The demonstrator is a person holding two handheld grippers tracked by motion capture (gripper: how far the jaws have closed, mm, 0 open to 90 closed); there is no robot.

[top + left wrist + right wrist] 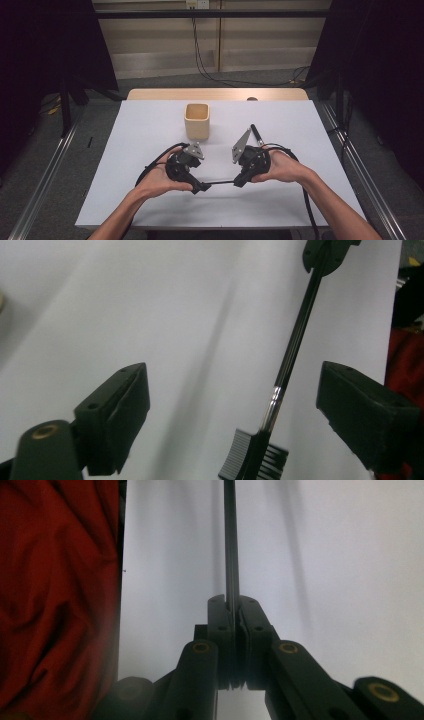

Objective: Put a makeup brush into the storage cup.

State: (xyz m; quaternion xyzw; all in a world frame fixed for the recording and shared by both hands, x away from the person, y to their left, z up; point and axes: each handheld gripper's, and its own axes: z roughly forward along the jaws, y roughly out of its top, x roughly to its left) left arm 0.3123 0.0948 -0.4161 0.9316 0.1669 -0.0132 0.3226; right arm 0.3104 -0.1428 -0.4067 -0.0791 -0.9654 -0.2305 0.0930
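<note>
You are sitting in a lab-style recording bay, not a home. Black curtains (45, 45) flank your plain white tabletop (150, 125). Metal floor rails (47, 175) and loose black cables (205, 65) run along the bare wall.

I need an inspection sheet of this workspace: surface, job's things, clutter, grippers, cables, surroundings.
Surface: white table, wooden strip at far edge.
Job's things: thin black brush with comb head, held level between the grippers; beige cup upright behind.
Clutter: black pen lying beside the right hand.
Grippers: left gripper open around the brush head, pads apart from it; right gripper shut on the handle.
Cables: black cable loops from left gripper; more on the floor behind.
Surroundings: dark curtains, grey floor, metal rails.
</note>
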